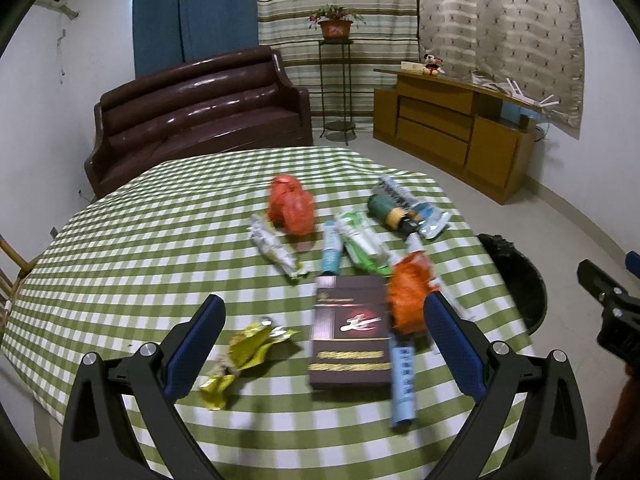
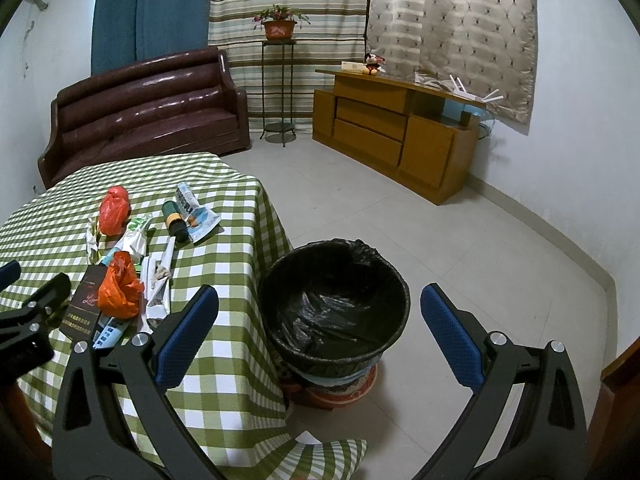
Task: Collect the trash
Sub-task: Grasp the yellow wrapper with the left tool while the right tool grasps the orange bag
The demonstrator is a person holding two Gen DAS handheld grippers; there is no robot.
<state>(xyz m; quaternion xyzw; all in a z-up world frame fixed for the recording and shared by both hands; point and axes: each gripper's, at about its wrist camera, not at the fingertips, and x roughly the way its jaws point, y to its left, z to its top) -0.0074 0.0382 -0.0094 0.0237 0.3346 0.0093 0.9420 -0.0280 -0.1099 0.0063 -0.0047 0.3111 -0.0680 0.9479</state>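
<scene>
Trash lies on the green checked table (image 1: 120,240): a yellow wrapper (image 1: 244,352), a dark brown box (image 1: 350,340), an orange bag (image 1: 408,292), a blue tube (image 1: 402,388), a red bag (image 1: 290,204), white wrappers (image 1: 276,250) and a green bottle (image 1: 390,210). My left gripper (image 1: 324,320) is open above the near trash, empty. My right gripper (image 2: 320,308) is open and empty over the black-lined bin (image 2: 336,300), which stands on the floor beside the table's right edge.
A brown sofa (image 1: 192,116) stands behind the table. A plant stand (image 1: 336,92) and a wooden cabinet (image 1: 448,128) line the far wall. Tiled floor (image 2: 440,220) lies right of the bin. The right gripper's body (image 1: 612,308) shows at the left view's right edge.
</scene>
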